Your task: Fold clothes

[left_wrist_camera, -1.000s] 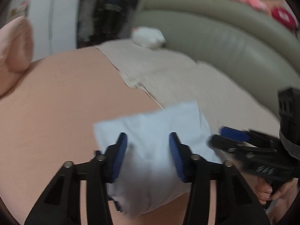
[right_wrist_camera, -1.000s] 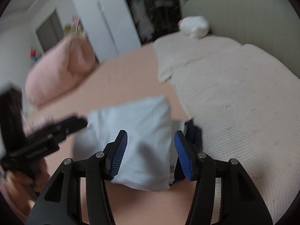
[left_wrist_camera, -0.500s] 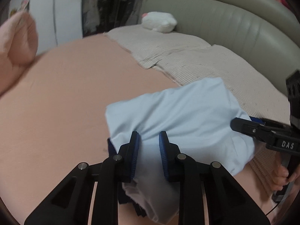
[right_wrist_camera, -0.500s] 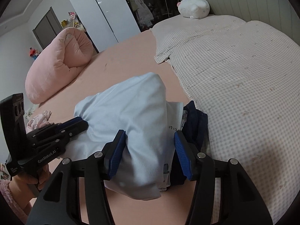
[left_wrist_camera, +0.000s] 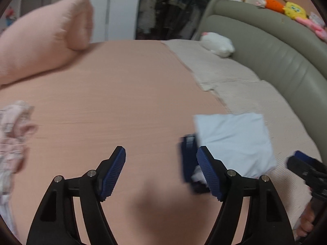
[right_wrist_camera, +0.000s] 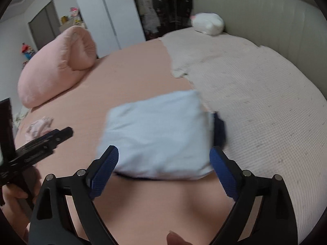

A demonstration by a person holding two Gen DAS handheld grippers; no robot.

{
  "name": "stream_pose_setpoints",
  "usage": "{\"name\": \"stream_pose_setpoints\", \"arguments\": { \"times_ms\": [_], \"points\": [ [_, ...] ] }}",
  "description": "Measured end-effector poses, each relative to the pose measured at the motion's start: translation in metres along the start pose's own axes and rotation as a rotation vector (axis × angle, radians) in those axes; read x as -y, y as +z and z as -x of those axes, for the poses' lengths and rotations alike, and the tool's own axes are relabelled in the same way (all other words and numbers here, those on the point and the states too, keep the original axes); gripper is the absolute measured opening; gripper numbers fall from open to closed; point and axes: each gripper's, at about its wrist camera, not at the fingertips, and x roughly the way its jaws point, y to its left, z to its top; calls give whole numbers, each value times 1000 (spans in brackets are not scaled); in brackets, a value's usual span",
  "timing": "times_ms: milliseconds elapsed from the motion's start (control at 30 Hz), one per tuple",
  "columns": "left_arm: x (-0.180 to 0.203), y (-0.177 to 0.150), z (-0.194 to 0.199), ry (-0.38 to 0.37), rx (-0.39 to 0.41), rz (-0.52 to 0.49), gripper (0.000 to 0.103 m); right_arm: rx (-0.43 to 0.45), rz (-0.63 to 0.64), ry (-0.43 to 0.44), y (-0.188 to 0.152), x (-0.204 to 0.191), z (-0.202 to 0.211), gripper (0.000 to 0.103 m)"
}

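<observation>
Fingers: we hold both pairs spread wide with nothing between the pads — the left gripper (left_wrist_camera: pixel 161 172) over bare pink sheet, the right gripper (right_wrist_camera: pixel 163 173) framing the near edge of the bundle without pressing on it.
Jaws, last second: ours have just been opening on both sides, and no cloth is left between them.
Task's thing: the pale blue folded garment (right_wrist_camera: pixel 157 136) lies on the pink bed sheet (left_wrist_camera: pixel 114 106), just beside the edge of the cream blanket (right_wrist_camera: pixel 255 106), with a dark blue garment (right_wrist_camera: pixel 220 129) peeking out from under its right side.
Done: as we judge it, this piece is folded into a compact rectangle and set down on a stack.
Left: a crumpled pink-and-white garment (left_wrist_camera: pixel 12 134) lies well apart on the sheet — we take it for a likely next piece; whether more clothes wait we cannot tell.
Change from a second ago: then both our grippers pinched the pale blue bundle, its cloth bulging between the pads; now it rests flat and free, and our left gripper has swung off to its left.
Background: a rolled pink duvet (right_wrist_camera: pixel 59 73) and a white plush toy (right_wrist_camera: pixel 208 23) sit at the far side.
</observation>
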Motion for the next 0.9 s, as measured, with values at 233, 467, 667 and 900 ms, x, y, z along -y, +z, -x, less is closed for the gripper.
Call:
{"name": "stream_pose_setpoints", "arguments": {
  "times_ms": [233, 467, 667, 900],
  "points": [
    [-74, -31, 87, 141, 14, 100, 82, -14, 66, -20, -25, -90, 37, 100],
    [-121, -56, 177, 200, 47, 131, 82, -3, 113, 6, -63, -162, 101, 102],
    [-118, -81, 243, 218, 88, 98, 82, 17, 179, -17, -90, -200, 147, 102],
    [-108, -132, 298, 214, 82, 82, 83, 26, 207, -11, -133, -224, 190, 102]
  ]
}}
